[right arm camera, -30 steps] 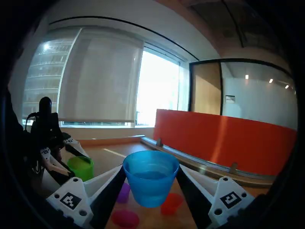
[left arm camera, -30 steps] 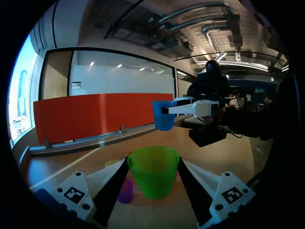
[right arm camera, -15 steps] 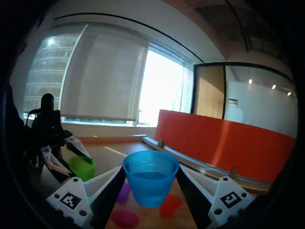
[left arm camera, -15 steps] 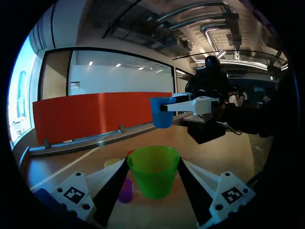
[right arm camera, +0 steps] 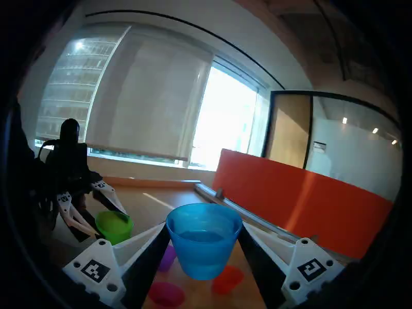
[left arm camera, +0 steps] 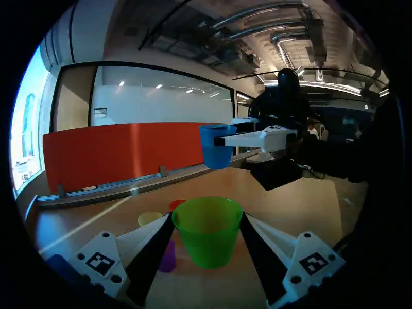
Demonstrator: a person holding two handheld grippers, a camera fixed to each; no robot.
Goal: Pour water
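in the left gripper view: left gripper [left arm camera: 206, 219] closed to cup width, both fingers pressing the green cup [left arm camera: 207, 242], upright, mouth up, long axis vertical, over the table [left arm camera: 298, 206]. farther off and higher, right gripper [left arm camera: 220, 140] gripping the blue cup [left arm camera: 214, 149], seen side-on, upright too. yellow cup [left arm camera: 148, 218], red cup [left arm camera: 176, 204] and purple cup [left arm camera: 167, 256] down on the wood.

in the right gripper view: blue cup [right arm camera: 204, 252] pinched by both fingers, rim seen from above, water [right arm camera: 203, 236] part-way up inside. low left, well apart, green cup [right arm camera: 114, 227] in the left gripper. magenta cup [right arm camera: 167, 294] underneath.
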